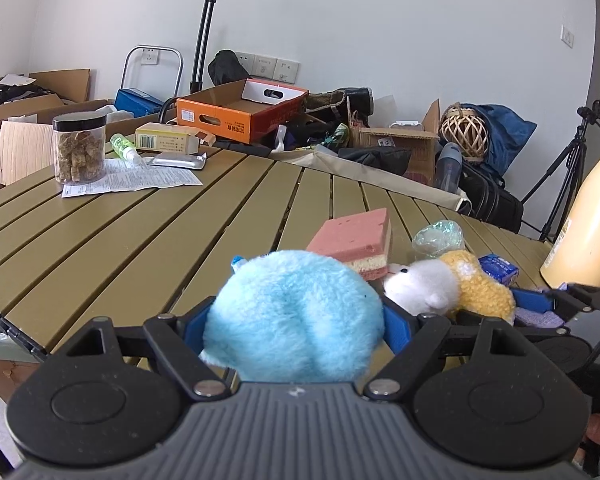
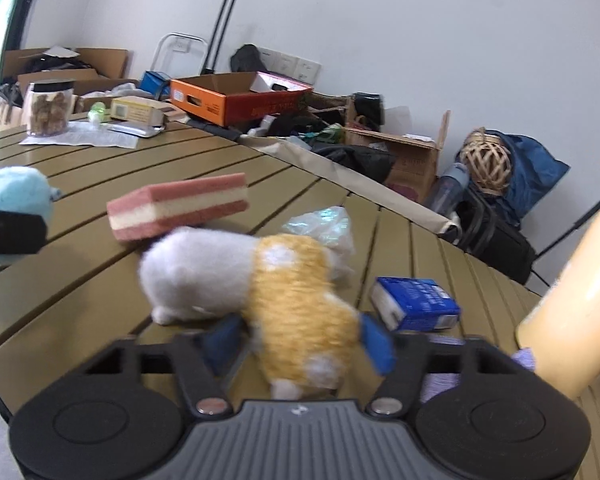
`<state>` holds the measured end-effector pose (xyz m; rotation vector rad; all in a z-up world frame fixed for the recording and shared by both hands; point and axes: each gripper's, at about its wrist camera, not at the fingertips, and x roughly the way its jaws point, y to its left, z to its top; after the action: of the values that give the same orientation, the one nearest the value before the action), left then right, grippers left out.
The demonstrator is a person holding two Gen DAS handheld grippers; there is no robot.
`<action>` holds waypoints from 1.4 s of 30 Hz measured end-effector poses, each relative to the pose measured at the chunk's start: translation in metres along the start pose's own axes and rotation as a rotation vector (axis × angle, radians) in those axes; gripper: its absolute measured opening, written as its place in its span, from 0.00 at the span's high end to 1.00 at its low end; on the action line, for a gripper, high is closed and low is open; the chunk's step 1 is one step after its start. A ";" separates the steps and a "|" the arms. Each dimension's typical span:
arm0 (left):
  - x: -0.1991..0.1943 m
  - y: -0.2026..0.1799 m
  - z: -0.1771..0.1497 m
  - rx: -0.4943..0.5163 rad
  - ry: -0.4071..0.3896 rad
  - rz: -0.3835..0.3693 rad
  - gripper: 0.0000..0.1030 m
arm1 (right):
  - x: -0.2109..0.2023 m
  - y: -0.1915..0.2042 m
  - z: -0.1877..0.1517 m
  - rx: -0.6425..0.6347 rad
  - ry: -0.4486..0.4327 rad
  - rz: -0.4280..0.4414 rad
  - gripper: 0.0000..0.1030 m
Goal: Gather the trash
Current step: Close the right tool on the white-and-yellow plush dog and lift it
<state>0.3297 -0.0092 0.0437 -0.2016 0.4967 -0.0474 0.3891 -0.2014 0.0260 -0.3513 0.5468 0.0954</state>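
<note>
A clear jar [image 1: 79,148] with a black lid, holding brown chunks, stands far ahead of the left tongs [image 1: 296,320], which clamp a blue plush toy [image 1: 296,316]. The right tongs [image 2: 298,340] pinch the yellow rear of a white-and-yellow plush toy [image 2: 260,280]; its long axis runs away from them, white head ahead and left. Only the right view shows the blue carton [image 2: 416,304] whole; crumpled plastic wrap [image 2: 324,228] lies beyond the toy.

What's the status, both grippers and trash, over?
Left gripper shut on blue plush. Right gripper closing around yellow-white plush. Crumpled wrapper untouched behind it.
</note>
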 end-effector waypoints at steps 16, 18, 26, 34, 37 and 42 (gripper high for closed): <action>-0.017 0.014 0.011 -0.034 -0.019 -0.026 0.19 | -0.023 -0.001 0.017 -0.083 0.126 0.066 0.25; -0.016 0.015 0.012 -0.039 -0.015 -0.023 0.19 | -0.013 0.001 0.024 -0.117 0.168 0.055 0.26; -0.017 0.017 0.013 -0.049 -0.013 -0.027 0.19 | 0.018 0.006 0.039 -0.154 0.263 0.081 0.30; -0.018 0.017 0.013 -0.054 -0.019 -0.029 0.19 | 0.022 0.000 0.034 -0.042 0.253 0.087 0.48; -0.019 0.016 0.012 -0.056 -0.024 -0.030 0.19 | 0.017 -0.004 0.030 0.003 0.230 0.085 0.50; -0.024 0.015 0.012 -0.053 -0.037 -0.030 0.19 | 0.005 -0.007 0.020 0.061 0.192 0.071 0.52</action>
<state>0.3141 0.0097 0.0621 -0.2617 0.4581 -0.0595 0.4043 -0.2007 0.0412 -0.2826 0.7508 0.1143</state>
